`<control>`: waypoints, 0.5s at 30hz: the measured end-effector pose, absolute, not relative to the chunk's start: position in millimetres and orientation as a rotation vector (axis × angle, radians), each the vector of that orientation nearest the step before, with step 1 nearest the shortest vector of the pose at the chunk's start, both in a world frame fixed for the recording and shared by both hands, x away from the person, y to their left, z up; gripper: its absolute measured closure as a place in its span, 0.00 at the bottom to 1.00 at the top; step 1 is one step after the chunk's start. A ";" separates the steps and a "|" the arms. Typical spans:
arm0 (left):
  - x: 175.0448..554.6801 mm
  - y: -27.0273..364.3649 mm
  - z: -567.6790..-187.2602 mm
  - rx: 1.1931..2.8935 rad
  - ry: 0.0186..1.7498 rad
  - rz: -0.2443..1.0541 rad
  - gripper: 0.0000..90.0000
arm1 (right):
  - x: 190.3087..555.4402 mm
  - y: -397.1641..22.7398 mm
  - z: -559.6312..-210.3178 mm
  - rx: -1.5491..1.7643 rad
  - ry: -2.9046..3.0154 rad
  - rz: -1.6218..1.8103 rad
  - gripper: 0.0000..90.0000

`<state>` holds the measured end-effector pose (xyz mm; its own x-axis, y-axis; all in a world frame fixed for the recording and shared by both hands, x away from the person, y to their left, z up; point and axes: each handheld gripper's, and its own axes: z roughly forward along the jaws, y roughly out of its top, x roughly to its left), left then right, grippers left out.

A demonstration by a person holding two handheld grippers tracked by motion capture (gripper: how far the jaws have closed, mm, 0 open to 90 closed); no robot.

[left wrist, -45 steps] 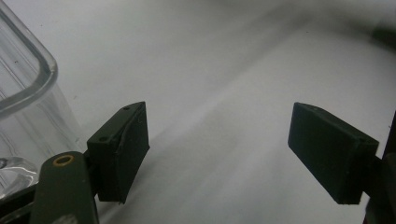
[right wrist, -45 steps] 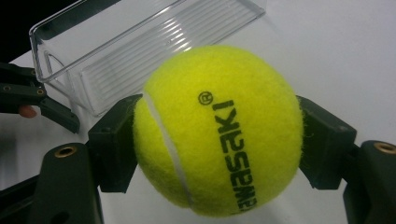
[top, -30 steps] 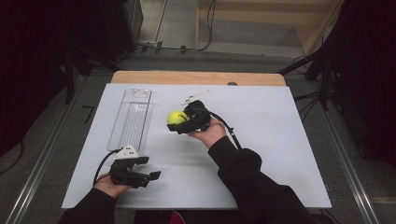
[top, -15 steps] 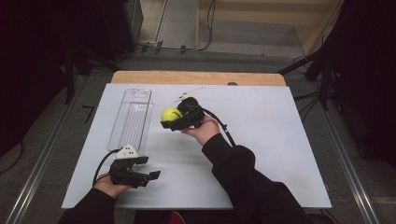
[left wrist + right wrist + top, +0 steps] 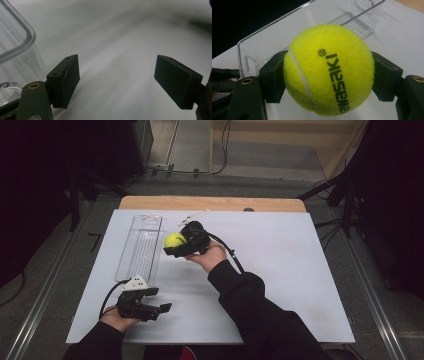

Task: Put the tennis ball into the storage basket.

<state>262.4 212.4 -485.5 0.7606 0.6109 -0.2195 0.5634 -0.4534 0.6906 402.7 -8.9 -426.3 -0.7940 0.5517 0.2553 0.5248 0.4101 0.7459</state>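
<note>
Tennis ball (image 5: 174, 240) sits clamped between the 2 black jaws of the right gripper (image 5: 176, 246), held above the white mat (image 5: 280, 270) just beside the right wall of the clear plastic tray (image 5: 141, 247). We see the tray lying lengthwise on the mat's left part, its far end toward the wooden table edge (image 5: 210, 203). In the right gripper view the ball (image 5: 328, 68) is pressed on both sides by the jaws, and the tray (image 5: 257, 42) lies open behind it with nothing inside. Between ball and tray we find nothing in the way.

On the ball we read black letters running down its face: "SAKI" plainly, with more letters below curving out of sight, and a small ® mark above. A white seam curves down its left side.

Our left gripper (image 5: 150, 302) rests low on the mat near its front edge, just past the near end of the tray, with its jaws spread wide and nothing between them. In the left gripper view the rounded near corner of the tray (image 5: 15, 50) stands just left of the left jaw.

To the right of both grippers the mat is bare and wide. A small clear item (image 5: 192, 216) lies near the far edge; we cannot tell what it is. Dark stands and cables ring the table.
</note>
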 end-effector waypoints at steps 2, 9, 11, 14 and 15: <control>262.3 212.5 -485.1 2.164 0.872 0.076 0.24 | 403.9 -6.6 -425.2 0.994 2.614 1.370 0.26; 262.5 212.7 -485.2 2.160 0.874 0.077 0.24 | 407.6 2.5 -421.3 0.986 2.622 1.370 0.26; 262.4 212.7 -485.1 2.161 0.872 0.077 0.24 | 408.6 4.7 -419.6 0.985 2.621 1.375 0.26; 262.2 212.5 -485.0 2.162 0.873 0.078 0.24 | 409.9 9.6 -417.2 0.980 2.622 1.381 0.26; 262.2 212.4 -485.0 2.162 0.872 0.077 0.24 | 410.3 11.5 -416.8 0.972 2.622 1.380 0.26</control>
<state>262.2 212.4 -485.0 0.7621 0.6094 -0.2189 0.5616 -0.4538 0.6919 410.3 11.5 -416.8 -0.8053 0.5342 0.2569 0.5142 0.4138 0.7512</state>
